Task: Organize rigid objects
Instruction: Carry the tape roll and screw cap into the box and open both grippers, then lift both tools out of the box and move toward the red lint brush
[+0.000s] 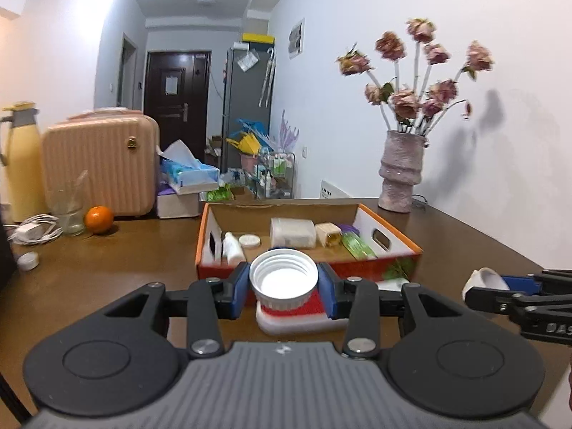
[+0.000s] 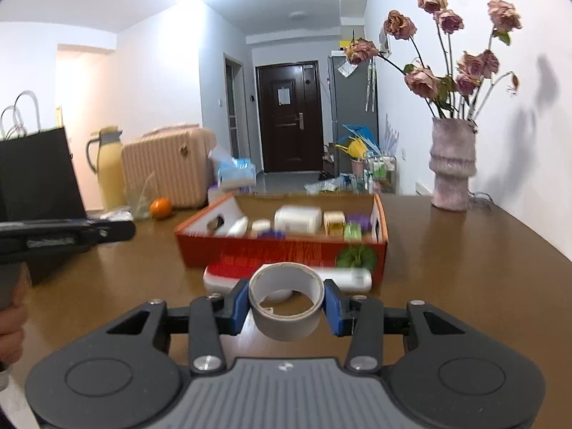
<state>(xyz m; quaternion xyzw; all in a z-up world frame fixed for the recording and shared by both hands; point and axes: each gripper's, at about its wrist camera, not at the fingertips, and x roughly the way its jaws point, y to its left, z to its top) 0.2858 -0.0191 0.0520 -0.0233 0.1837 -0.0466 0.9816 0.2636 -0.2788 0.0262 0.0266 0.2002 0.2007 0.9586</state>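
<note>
**Both grippers loaded, box just ahead**

Left wrist view: my left gripper (image 1: pixel 284 287) pinches a white ribbed cap (image 1: pixel 283 280), open side up, between its blue pads. The cap sits clear above the brown table (image 1: pixel 107 286), just short of the orange cardboard box (image 1: pixel 397 237). Under the cap lies a white and red flat object (image 1: pixel 293 316) on the table. Inside the box I see a white bottle (image 1: pixel 231 247), a small round lid (image 1: pixel 249 240) and a white jar on its side (image 1: pixel 292 232). At the right edge the other gripper shows side-on, with something pale at its tips.

Right wrist view: my right gripper (image 2: pixel 286 304) is clamped on a roll of tape (image 2: pixel 286 304), held off the table near the box's front wall. This view reveals what that pale thing is, and also shows a white tube (image 2: pixel 352 279) lying against the box front, mostly hidden from the left camera. The left gripper appears at the left edge, but the cap is out of sight here.

I judge this the carry step: both items lifted, neither yet in the box. Next I need to clear the front wall and release over a free patch of the floor.
</note>
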